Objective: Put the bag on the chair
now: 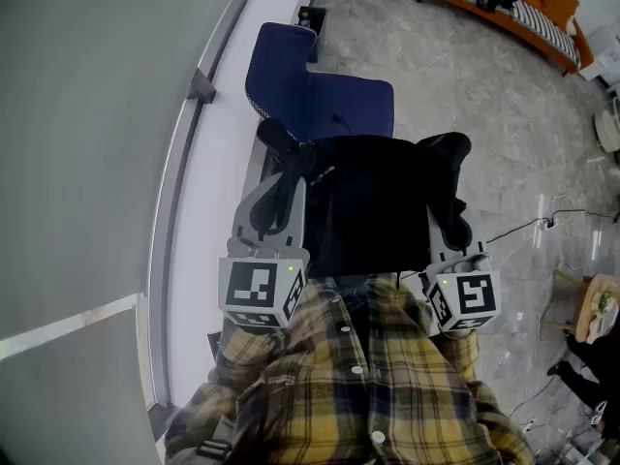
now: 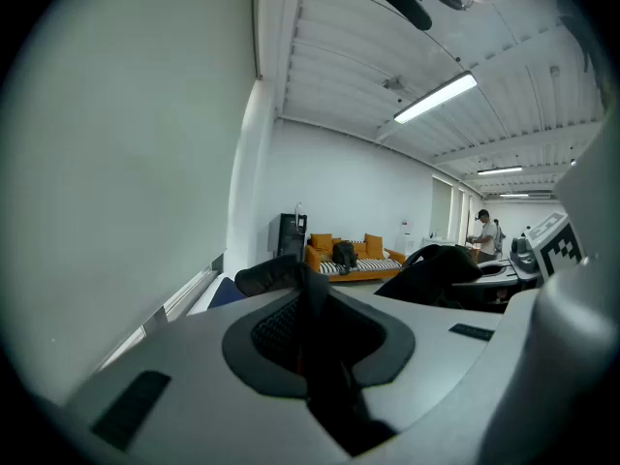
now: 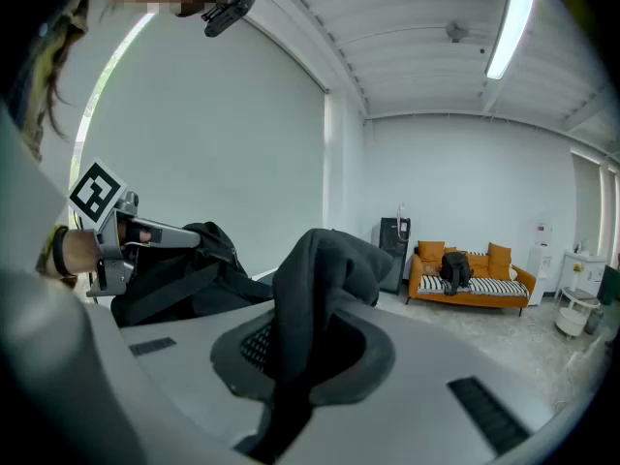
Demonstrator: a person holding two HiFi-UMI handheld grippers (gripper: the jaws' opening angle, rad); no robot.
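Both grippers are clenched on the soft black fabric bag (image 1: 373, 201): the left gripper (image 2: 310, 337) pinches a strap and the right gripper (image 3: 295, 347) a fold of cloth. I think this keeps the bag spread between them, in the air before the blue padded chair (image 1: 329, 100), not yet on its seat. Below is grey marbled floor (image 1: 465, 76); an orange sofa (image 1: 513, 8) stands far behind

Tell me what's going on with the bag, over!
Left gripper and right gripper both shut on the bag. Bag held up, not on the chair yet. Nothing seen in the way.
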